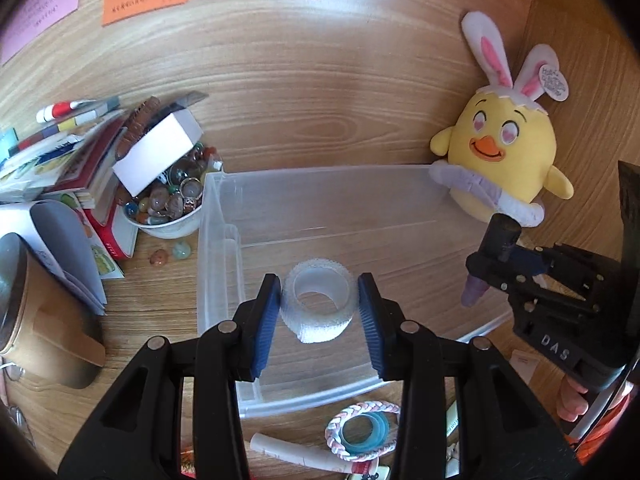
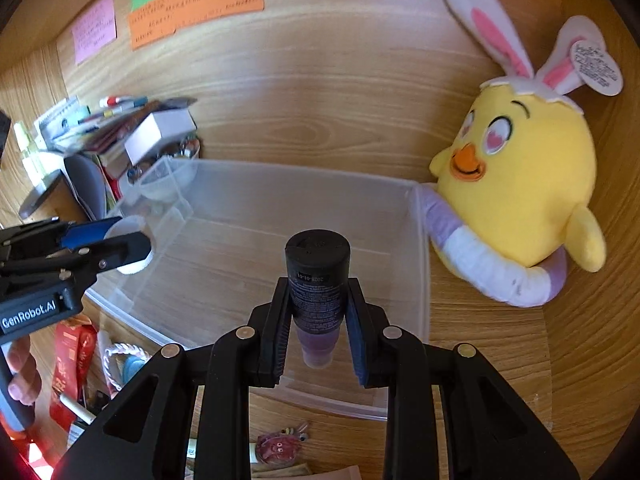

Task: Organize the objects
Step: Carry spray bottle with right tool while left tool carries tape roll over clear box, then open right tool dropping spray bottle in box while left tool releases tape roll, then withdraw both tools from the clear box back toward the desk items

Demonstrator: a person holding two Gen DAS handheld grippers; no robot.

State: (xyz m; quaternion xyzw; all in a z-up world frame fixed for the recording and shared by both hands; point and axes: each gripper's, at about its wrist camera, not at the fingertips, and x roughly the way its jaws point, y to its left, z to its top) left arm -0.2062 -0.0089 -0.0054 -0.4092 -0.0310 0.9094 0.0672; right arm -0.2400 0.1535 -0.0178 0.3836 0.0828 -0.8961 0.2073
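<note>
My left gripper is shut on a white roll of tape, its blue pads pressing both sides. The roll hangs over the inside of a clear plastic bin on the wooden desk. My right gripper is shut on a tube with a black cap and a purple body, cap pointing away, above the same bin. In the left wrist view the right gripper with the tube hovers over the bin's right edge. In the right wrist view the left gripper holds the roll at the bin's left side.
A yellow plush chick with rabbit ears leans against the bin's far right corner. Left of the bin stand a bowl of marbles, a white box and stacked books. Braided and blue rings lie before the bin.
</note>
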